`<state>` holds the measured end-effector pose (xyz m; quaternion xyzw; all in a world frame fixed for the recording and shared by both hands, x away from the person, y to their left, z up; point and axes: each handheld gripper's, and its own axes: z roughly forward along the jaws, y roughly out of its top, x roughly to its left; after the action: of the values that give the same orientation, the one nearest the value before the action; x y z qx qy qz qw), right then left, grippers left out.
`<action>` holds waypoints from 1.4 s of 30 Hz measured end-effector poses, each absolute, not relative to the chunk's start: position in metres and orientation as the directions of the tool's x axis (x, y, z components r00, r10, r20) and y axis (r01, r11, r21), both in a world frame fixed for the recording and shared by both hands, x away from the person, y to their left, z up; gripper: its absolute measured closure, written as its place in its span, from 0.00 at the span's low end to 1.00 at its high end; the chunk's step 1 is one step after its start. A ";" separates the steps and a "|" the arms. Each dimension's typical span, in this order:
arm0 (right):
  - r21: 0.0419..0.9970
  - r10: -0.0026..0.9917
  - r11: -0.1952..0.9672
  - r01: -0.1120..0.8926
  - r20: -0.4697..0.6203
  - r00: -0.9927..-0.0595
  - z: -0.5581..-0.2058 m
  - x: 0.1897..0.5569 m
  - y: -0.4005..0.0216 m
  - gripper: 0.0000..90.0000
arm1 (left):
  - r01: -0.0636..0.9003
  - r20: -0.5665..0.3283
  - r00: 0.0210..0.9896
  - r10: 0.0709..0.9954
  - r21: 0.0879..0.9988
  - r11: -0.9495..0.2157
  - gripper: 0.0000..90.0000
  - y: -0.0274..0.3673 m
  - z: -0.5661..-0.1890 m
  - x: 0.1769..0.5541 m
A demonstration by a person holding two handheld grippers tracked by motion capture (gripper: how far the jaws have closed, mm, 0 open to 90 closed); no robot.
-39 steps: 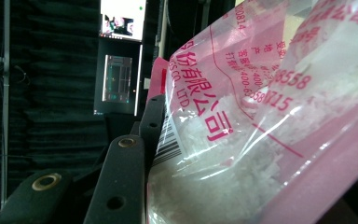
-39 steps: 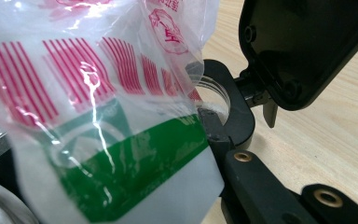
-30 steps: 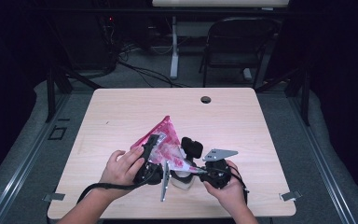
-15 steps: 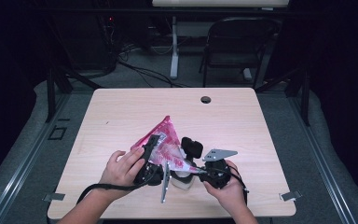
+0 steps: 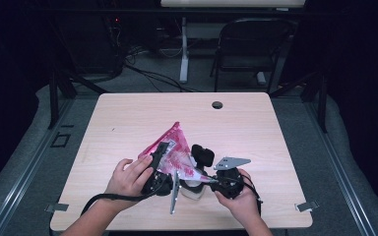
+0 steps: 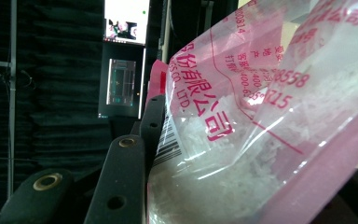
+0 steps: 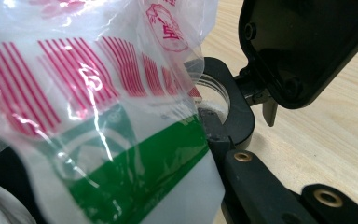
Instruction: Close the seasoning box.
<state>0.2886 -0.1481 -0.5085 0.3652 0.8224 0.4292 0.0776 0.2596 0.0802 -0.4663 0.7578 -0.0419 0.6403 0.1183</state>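
I've got the left gripper [image 5: 163, 164] clamped on the pink salt bag [image 5: 174, 147], tilted over the open-lidded jar [image 5: 194, 187]; the right gripper [image 5: 215, 183] grips that jar.

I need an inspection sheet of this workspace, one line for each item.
Surface: wooden table, round hole near its far edge.
Job's things: pink printed plastic bag of white grains, above a container with a black flip lid.
Clutter: nothing seen.
Grippers: left gripper shut on the bag; right gripper shut on the container.
Cables: black cable from the left gripper.
Surroundings: folding chair, floor cables, dark curtains.
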 end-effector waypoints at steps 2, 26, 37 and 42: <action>0.762 0.667 0.367 0.534 0.185 -0.722 -0.509 0.289 -0.148 1.00 | -0.213 0.978 0.184 0.098 0.137 -0.967 0.73 0.081 -0.468 0.260; 0.761 0.667 0.364 0.536 0.188 -0.721 -0.509 0.289 -0.148 1.00 | -0.218 0.982 0.172 0.078 0.115 -0.969 0.73 0.080 -0.466 0.260; 0.761 0.668 0.365 0.536 0.187 -0.721 -0.509 0.289 -0.148 1.00 | -0.217 0.982 0.179 0.053 0.092 -0.972 0.73 0.079 -0.464 0.260; 0.760 0.668 0.367 0.536 0.186 -0.721 -0.509 0.289 -0.149 1.00 | -0.221 0.983 0.181 0.042 0.082 -0.972 0.73 0.078 -0.462 0.260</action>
<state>0.2891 -0.1485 -0.5087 0.3657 0.8230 0.4278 0.0770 0.2600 0.0777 -0.4624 0.7615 -0.0588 0.6372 0.1033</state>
